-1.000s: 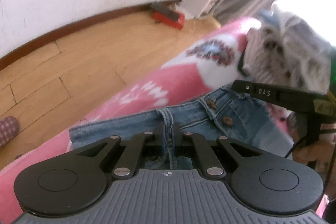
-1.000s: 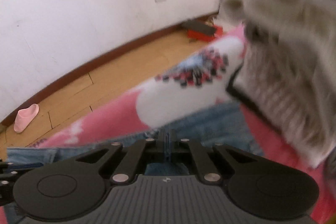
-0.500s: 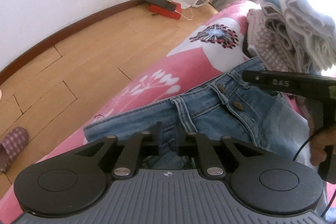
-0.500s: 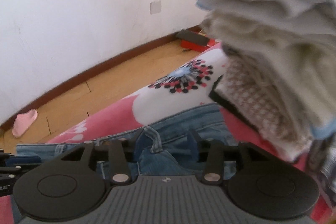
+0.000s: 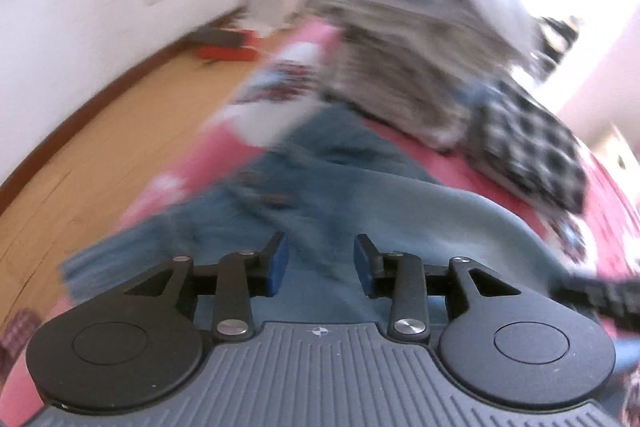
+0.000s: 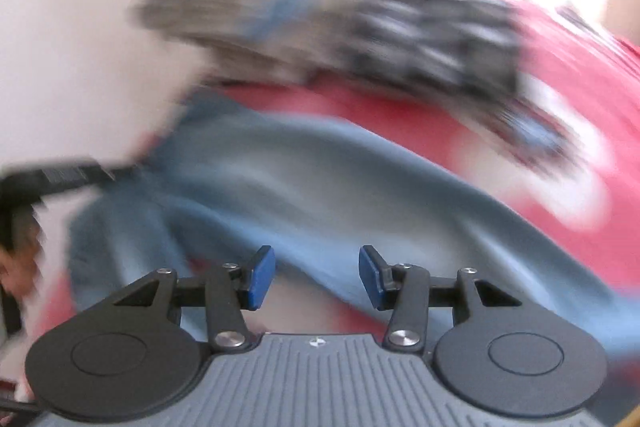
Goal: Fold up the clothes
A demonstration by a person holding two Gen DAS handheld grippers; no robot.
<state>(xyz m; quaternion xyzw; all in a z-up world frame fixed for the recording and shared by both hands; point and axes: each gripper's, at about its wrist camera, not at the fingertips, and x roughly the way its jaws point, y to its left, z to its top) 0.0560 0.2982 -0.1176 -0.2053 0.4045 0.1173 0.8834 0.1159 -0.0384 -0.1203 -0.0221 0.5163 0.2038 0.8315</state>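
Your left tool tilts steeply down over the blue jeans, its blue pads apart and still widening, with nothing pinched between them; denim lies below the gap, not in it. Your right tool angles down in the same way, pads standing apart and clear of the cloth.

The jeans lie spread across the pink bed cover, waistband and buttons toward the left edge of the bed in the left wrist view, the legs running near and right. Beyond them, at the far end of the bed, sits a heap of grey and white clothes, with a black-and-white checked garment just to its right.

Both views are smeared by motion. In the right wrist view the heap and checked garment are streaks, and the floor cannot be made out. A dark bar at that view's left edge is the left tool, with part of your hand below it, cut off by the frame. The right tool shows only as a blurred black bar at the right edge of the left wrist view.
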